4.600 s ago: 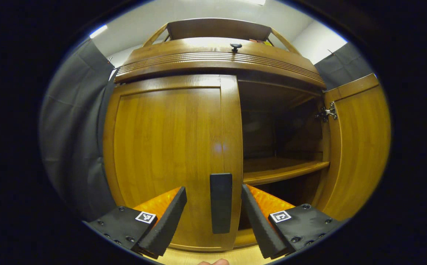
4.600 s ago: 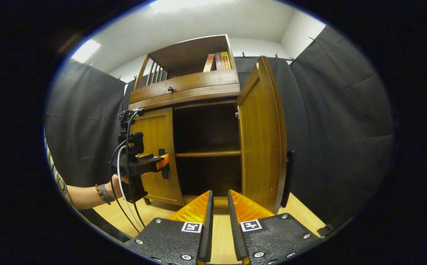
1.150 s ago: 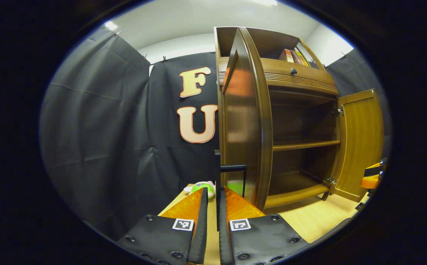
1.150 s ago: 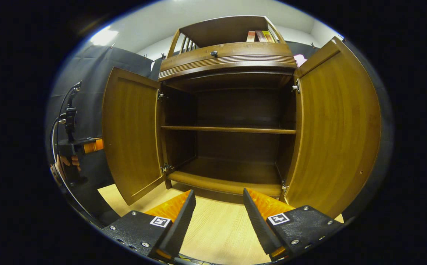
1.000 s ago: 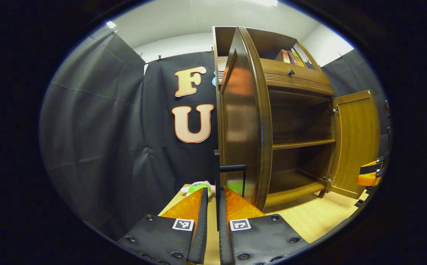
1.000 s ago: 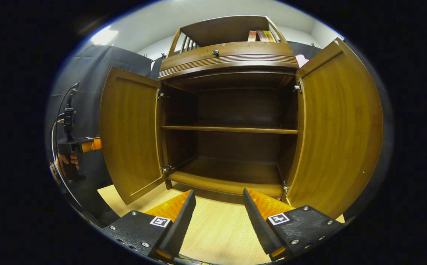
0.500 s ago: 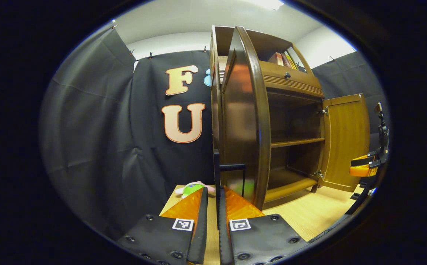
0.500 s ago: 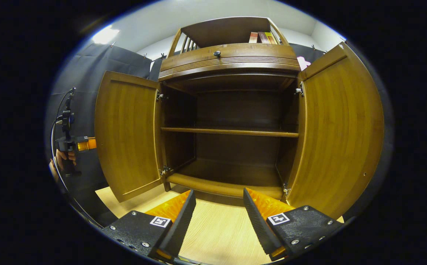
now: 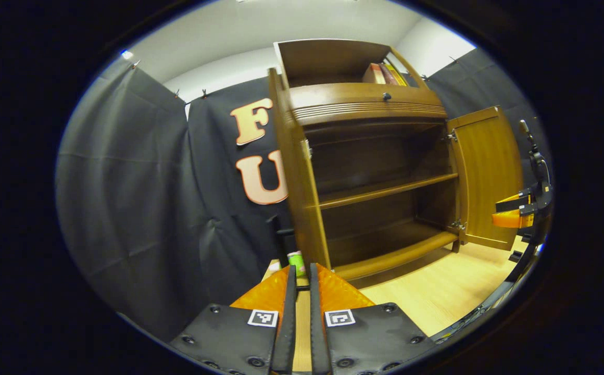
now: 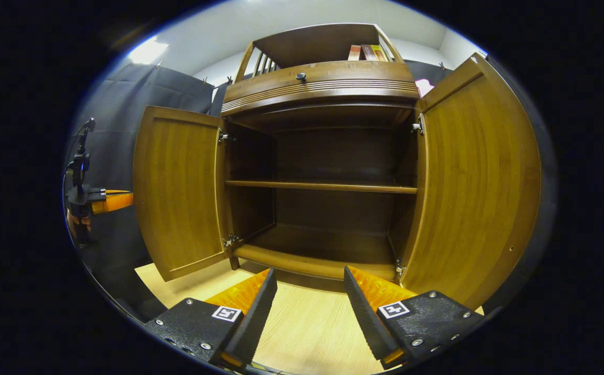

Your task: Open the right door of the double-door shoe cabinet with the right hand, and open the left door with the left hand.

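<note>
Before the right gripper [image 10: 310,291], whose fingers are spread wide with nothing between them, the double-door shoe cabinet [image 10: 323,156] stands on the pale wooden floor [image 10: 307,333] with both doors swung out — the left door [image 10: 177,190] and the right door [image 10: 476,179] flank one middle shelf [image 10: 323,185] that looks bare. Books [image 10: 367,52] sit in the top compartment. At the left edge a hand [image 10: 75,221] holds the left gripper [image 9: 298,281]; its fingers sit narrowly apart, gripping nothing, just beside the left door's edge [image 9: 302,182] — a green-and-pink toy [image 9: 296,259] lies beyond.
</note>
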{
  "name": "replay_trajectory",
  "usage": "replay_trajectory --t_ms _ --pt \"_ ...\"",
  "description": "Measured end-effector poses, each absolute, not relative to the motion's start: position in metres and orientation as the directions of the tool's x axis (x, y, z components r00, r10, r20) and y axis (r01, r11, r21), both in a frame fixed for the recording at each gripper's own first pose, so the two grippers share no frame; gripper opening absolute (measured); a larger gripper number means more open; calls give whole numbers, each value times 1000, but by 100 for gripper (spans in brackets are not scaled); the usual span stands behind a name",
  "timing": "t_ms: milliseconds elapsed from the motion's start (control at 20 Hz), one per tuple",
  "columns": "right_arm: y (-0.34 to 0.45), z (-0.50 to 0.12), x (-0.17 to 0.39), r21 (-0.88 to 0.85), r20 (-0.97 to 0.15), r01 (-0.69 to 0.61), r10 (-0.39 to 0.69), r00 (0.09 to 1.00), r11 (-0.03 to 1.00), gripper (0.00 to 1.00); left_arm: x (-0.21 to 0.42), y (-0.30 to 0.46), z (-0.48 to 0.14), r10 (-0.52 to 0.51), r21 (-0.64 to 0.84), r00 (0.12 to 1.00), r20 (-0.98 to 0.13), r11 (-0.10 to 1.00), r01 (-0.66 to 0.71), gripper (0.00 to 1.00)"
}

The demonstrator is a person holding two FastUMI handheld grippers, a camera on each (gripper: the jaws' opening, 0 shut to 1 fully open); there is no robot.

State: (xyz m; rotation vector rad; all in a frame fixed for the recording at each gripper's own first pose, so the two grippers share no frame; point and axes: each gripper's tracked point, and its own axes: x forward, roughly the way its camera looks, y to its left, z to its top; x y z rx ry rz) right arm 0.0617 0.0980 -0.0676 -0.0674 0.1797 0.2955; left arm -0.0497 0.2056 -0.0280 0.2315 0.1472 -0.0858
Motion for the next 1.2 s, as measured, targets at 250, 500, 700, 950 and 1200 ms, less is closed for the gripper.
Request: replay_trajectory --t_ms 250,500,700,950,1200 --pt "74 -66 52 -54 -182 -292 278 943 955 81 -31 96 -23 -203 96 974 -97 972 213 20" --pt "35 -57 36 -80 -163 -240 225 961 967 81 -5 28 -39 -190 -9 979 -77 982 190 28" --pt "6 -55 26 -81 -149 -183 169 974 980 92 8 -13 -55 -217 -57 973 -82 975 213 39" --pt "-13 -56 22 -75 -142 -134 122 982 988 92 16 -43 -67 -235 3 968 -91 972 237 82" --pt "-8 -59 23 -56 -140 -122 113 984 991 81 21 -43 -64 -187 31 981 -58 981 189 95"
